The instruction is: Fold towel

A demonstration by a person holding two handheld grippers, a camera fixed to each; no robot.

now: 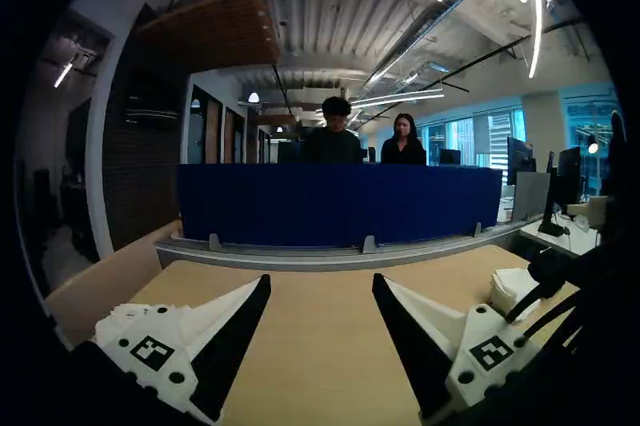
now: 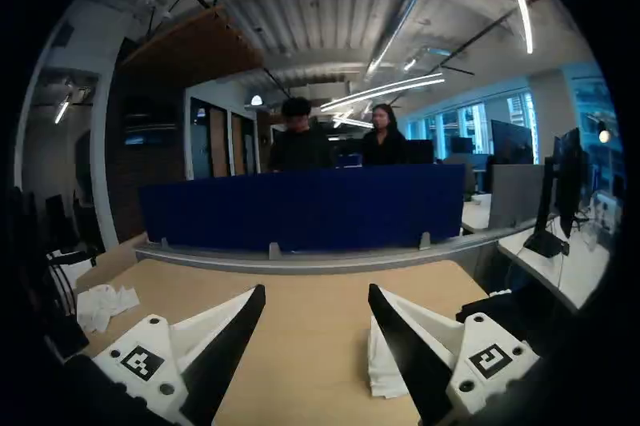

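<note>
In the left gripper view my left gripper (image 1: 320, 278) is open over the bare wooden table (image 1: 320, 330), with nothing between its fingers. A white folded towel (image 1: 512, 286) lies at the table's right edge, partly behind a dark shape with cables (image 1: 560, 270). In the right gripper view my right gripper (image 2: 316, 288) is also open and holds nothing. A white folded towel (image 2: 382, 358) lies on the table (image 2: 312, 346) just inside its right finger, which hides part of it. A crumpled white towel (image 2: 100, 302) lies far left.
A blue partition (image 1: 336, 202) on a grey rail runs along the table's far edge, and two people (image 1: 332, 134) stand behind it. Desks with monitors (image 1: 564, 186) stand to the right. Dark gear and cables (image 2: 44, 298) crowd the left edge of the right gripper view.
</note>
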